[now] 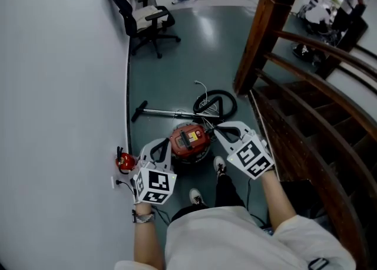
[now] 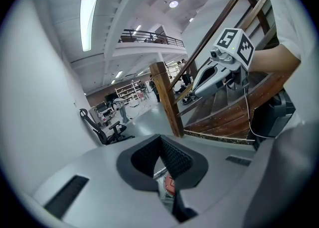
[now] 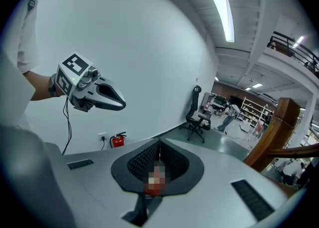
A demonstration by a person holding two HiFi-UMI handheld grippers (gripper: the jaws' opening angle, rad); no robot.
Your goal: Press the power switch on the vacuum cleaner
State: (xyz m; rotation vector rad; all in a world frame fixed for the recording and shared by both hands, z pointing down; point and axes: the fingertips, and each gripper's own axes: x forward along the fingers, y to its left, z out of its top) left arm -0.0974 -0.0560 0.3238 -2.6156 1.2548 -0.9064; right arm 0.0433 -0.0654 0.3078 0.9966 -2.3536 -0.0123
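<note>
Vacuum cleaner (image 1: 189,141) stands on the floor just in front of you, low between the two tools. Its red body looks hard and heavy, so a push on the top panel should not move it; no hold is needed. Your left gripper (image 1: 160,147) and right gripper (image 1: 220,131) both have jaws closed together, with nothing in them
</note>
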